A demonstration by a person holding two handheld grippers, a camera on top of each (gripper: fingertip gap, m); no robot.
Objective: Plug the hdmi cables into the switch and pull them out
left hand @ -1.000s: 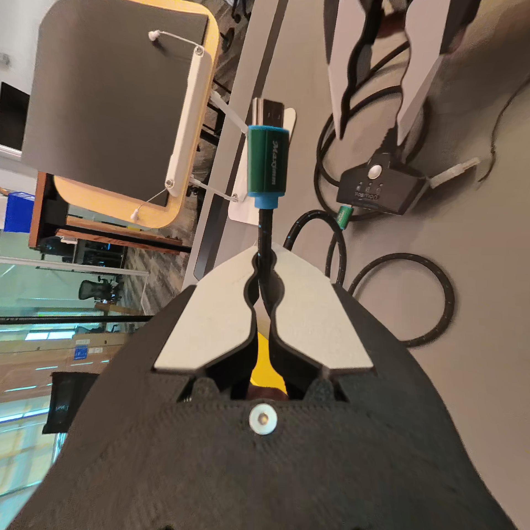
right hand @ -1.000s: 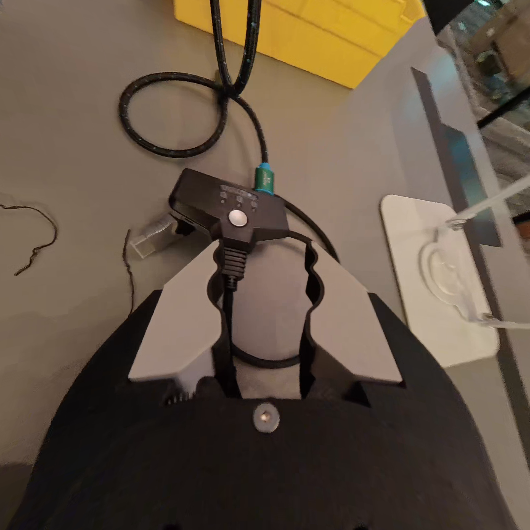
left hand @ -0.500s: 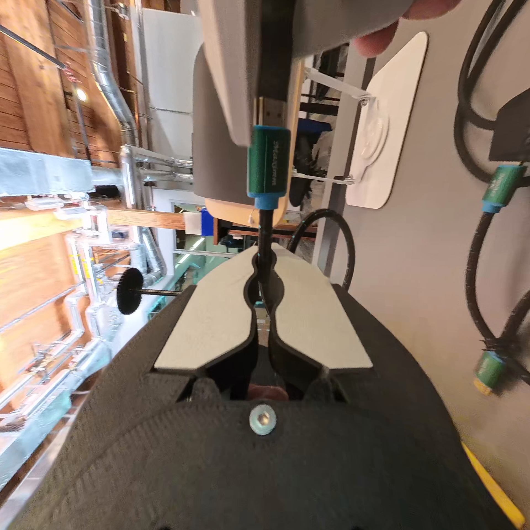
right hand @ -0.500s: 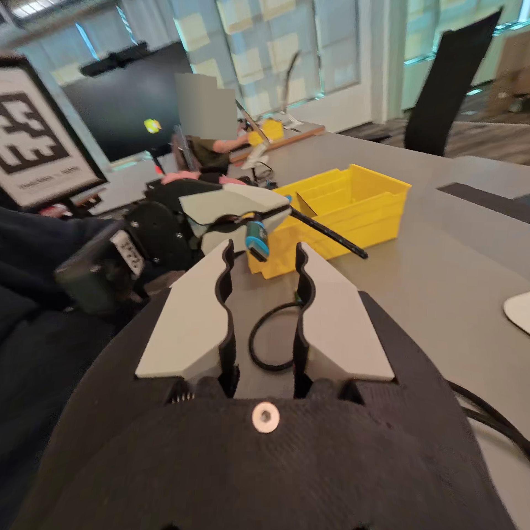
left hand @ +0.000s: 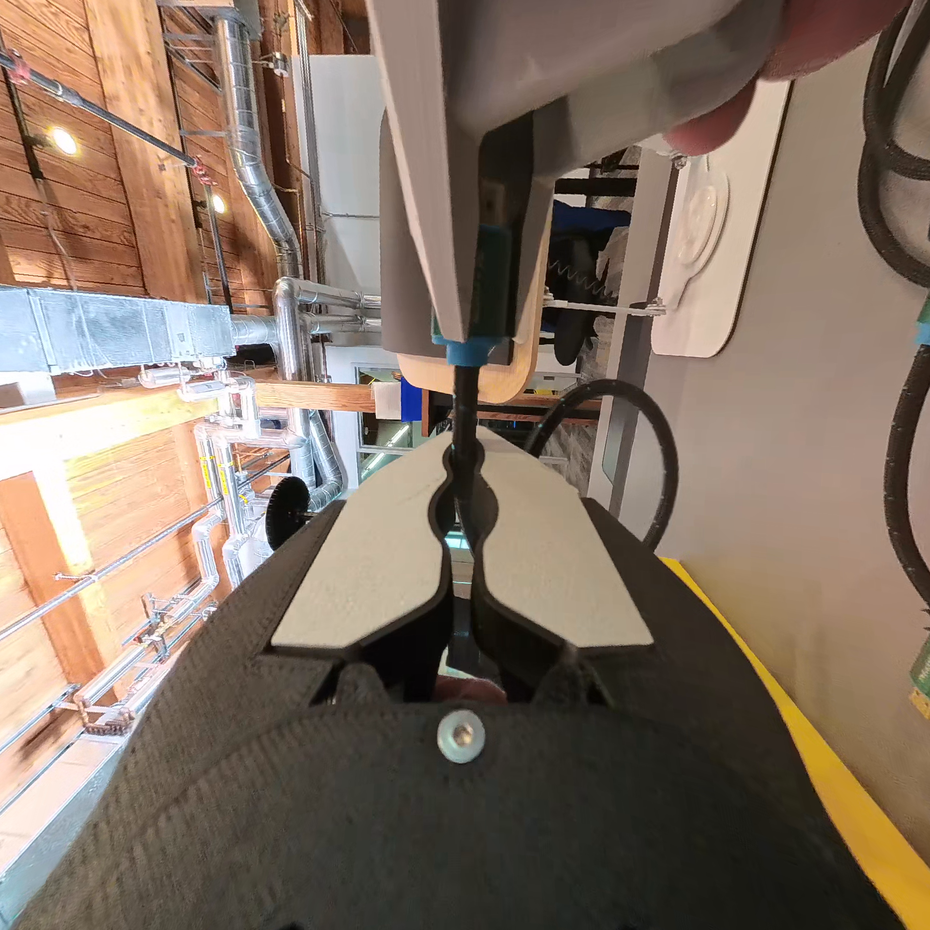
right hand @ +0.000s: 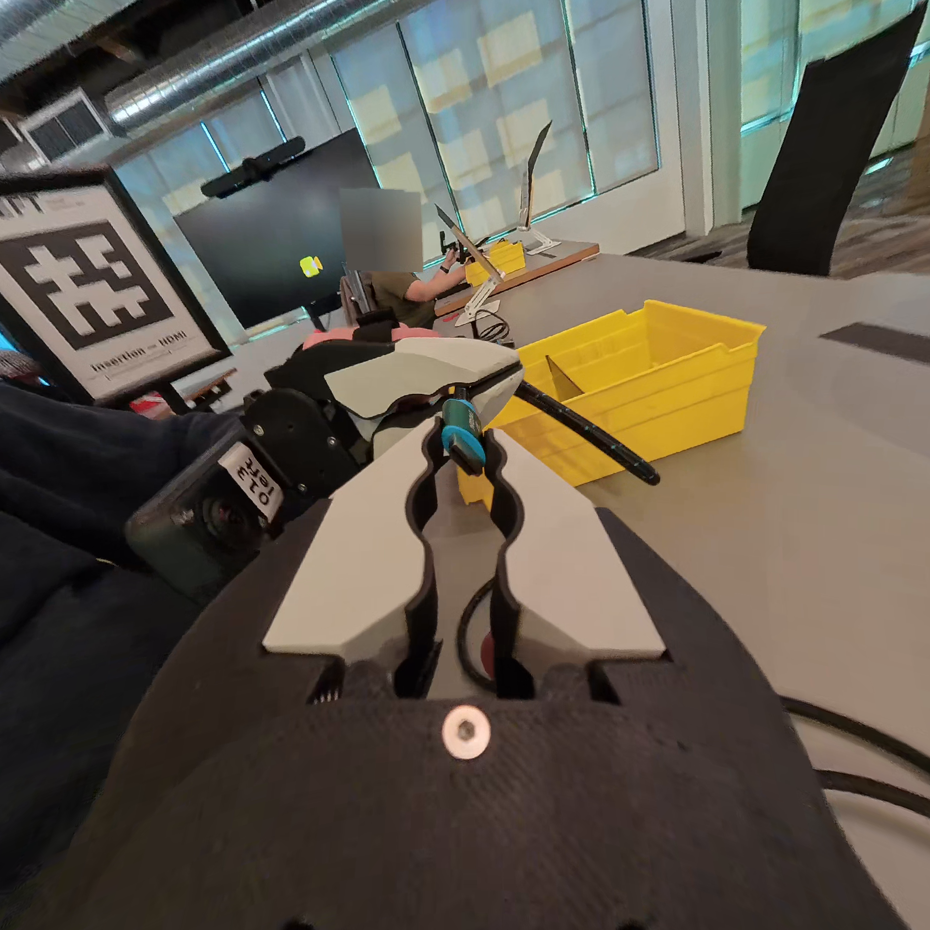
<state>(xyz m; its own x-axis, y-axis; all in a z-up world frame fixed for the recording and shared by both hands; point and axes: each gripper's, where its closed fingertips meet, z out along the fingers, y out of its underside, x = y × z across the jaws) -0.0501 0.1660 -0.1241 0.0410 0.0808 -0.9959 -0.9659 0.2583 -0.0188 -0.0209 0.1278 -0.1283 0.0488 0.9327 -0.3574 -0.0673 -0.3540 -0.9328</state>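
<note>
My left gripper is shut on a black braided HDMI cable just behind its green and blue plug. It holds the plug in the air, pointing at the right gripper. My right gripper has its two fingertips closed in on either side of that plug. The right gripper's grey fingers cover most of the plug in the left wrist view. The left gripper shows side-on in the right wrist view, with the cable trailing out behind it. The switch is out of view.
A yellow bin stands on the grey table behind the grippers. More black cables and a spare green plug lie on the table. A white stand base, a marker sign and a seated person are farther off. Some 5 centimeters of space lies between my two pairs of fingers.
Both grippers rose from the table and the switch. The right gripper swung round to face the left, moved onto the held plug, and its fingers narrowed around it.
</note>
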